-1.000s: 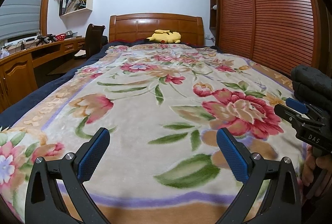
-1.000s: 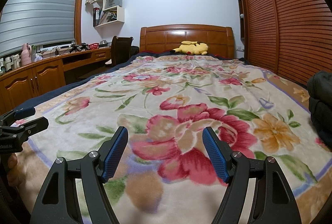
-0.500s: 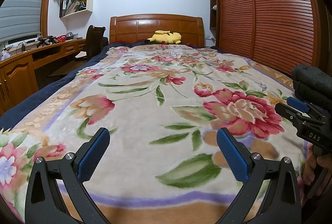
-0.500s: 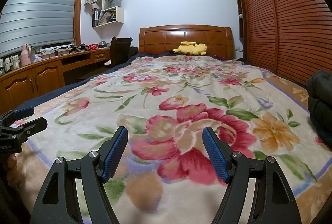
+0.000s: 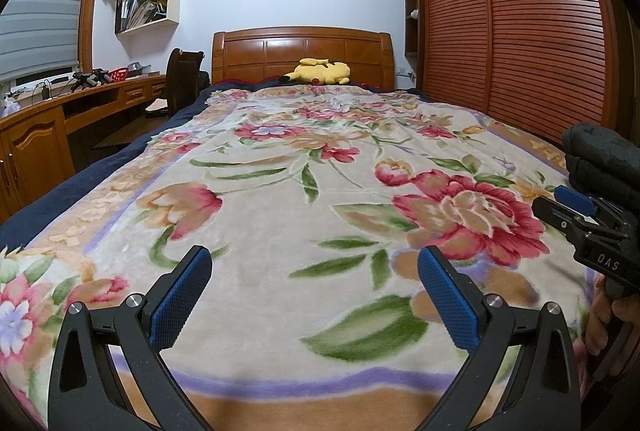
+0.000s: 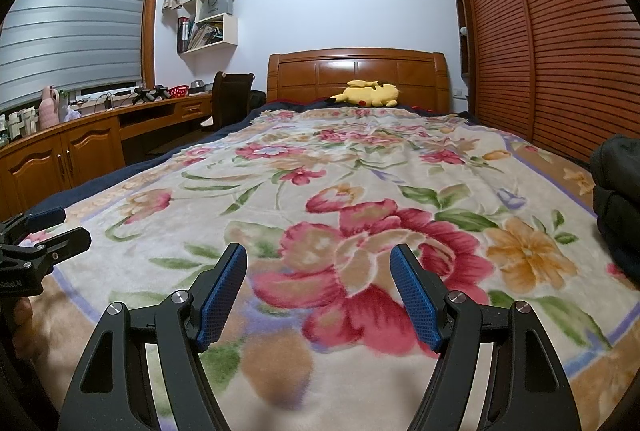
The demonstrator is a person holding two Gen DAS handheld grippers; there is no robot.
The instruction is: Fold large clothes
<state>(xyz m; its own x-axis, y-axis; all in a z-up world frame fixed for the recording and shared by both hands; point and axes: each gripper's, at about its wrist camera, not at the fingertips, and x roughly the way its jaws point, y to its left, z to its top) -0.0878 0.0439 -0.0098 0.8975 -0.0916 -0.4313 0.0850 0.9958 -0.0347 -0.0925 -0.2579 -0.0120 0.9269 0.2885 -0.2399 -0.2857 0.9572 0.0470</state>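
Observation:
A dark padded garment [image 5: 600,163] lies bundled at the bed's right edge; the right wrist view shows the same dark garment [image 6: 618,207] at its right border. A floral blanket [image 5: 304,199] covers the bed. My left gripper [image 5: 316,283] hovers open over the blanket's near end, nothing between its blue pads. My right gripper [image 6: 318,279] is open too, above a big red flower. Each gripper appears in the other's view: the right gripper [image 5: 576,207] just in front of the garment, the left gripper [image 6: 44,227] at the far left.
A yellow plush toy [image 5: 320,71] lies by the wooden headboard [image 5: 302,51]. A desk [image 6: 80,135] with a chair [image 6: 232,99] runs along the left. Slatted wardrobe doors [image 5: 500,31] line the right. Wall shelves [image 6: 208,15] hang above the desk.

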